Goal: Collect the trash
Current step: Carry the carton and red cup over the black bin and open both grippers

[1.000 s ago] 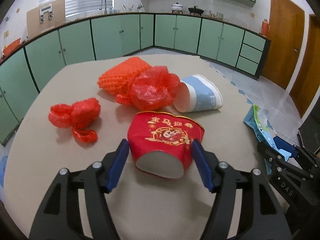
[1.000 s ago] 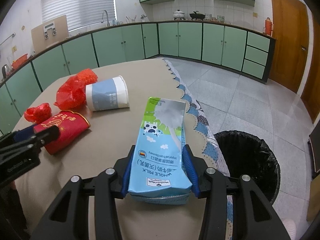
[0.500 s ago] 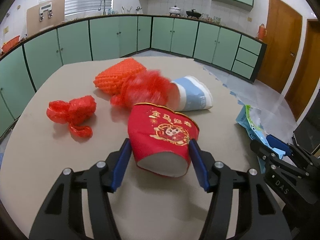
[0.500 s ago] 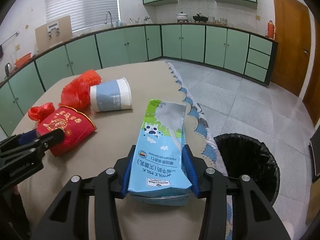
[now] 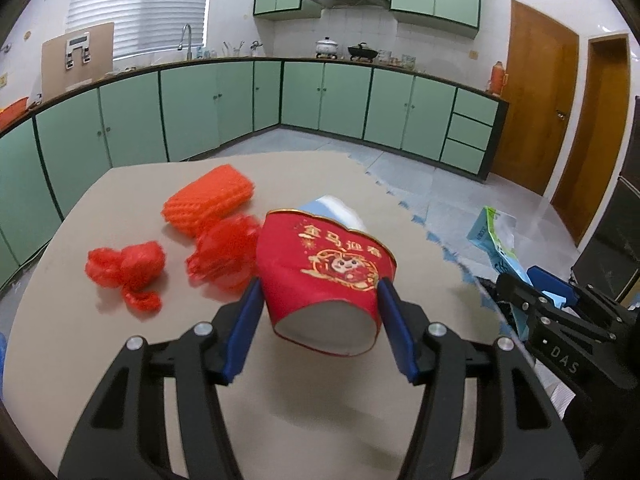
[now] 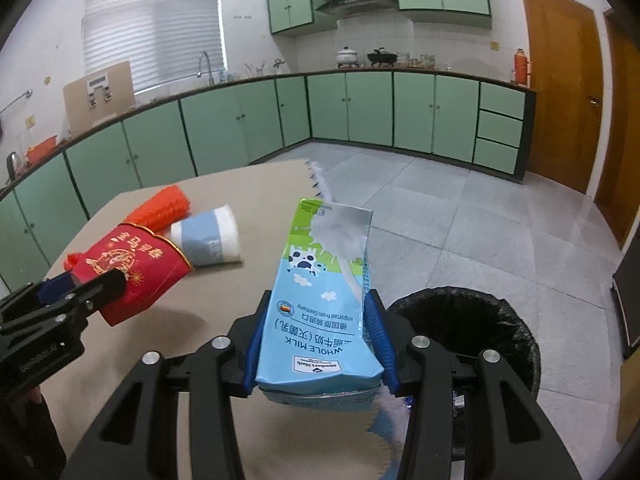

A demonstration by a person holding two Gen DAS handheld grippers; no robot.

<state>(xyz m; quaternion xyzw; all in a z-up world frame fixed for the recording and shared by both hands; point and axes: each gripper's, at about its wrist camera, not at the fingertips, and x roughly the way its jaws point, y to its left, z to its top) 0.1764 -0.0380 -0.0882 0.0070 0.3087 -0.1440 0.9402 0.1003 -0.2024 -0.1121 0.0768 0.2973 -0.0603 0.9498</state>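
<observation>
Light, crushable trash: left gripper (image 5: 320, 316) clamped across red paper cup (image 5: 326, 280), right gripper (image 6: 318, 340) pinching flattened milk carton (image 6: 324, 296) near its base, black bin (image 6: 472, 336) just ahead-right.

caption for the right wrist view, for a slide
Right gripper holds a milk carton near the black-lined trash bin, while the left gripper lifts a red paper cup.

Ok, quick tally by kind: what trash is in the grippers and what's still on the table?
Paper cups: 2, red cup held, blue cup lying
Milk cartons: 1, held
Foam nets: 1
Red plastic bags: 2
Total: 6
</observation>
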